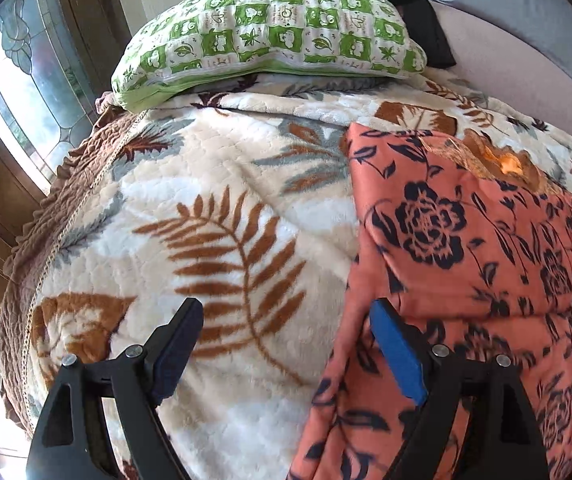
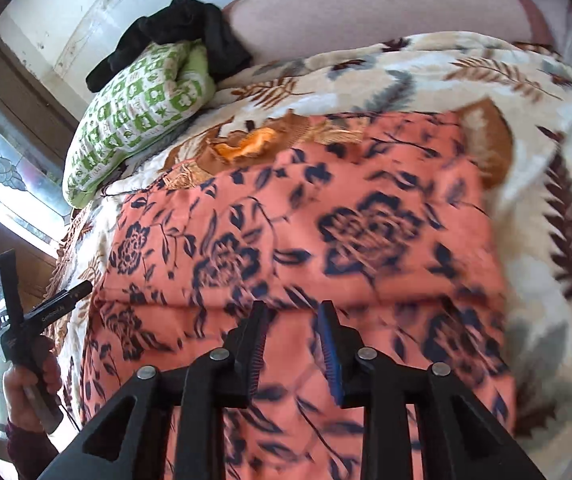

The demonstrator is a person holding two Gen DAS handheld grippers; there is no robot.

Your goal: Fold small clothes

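The orange floral garment is being shown spread flat on the leaf-patterned blanket. In the left wrist view, the left gripper is being held with fingers wide apart at the garment's left edge, gripping nothing. Only the right wrist view is showing the right gripper, narrowly parted above the cloth, and the left hand.

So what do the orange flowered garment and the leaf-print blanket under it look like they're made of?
The orange flowered garment looks like thin, smooth woven cloth, maybe rayon or cotton: it lies flat with soft creases. The leaf-print blanket looks like thick plush fleece, fuzzy pile with embossed ripples.
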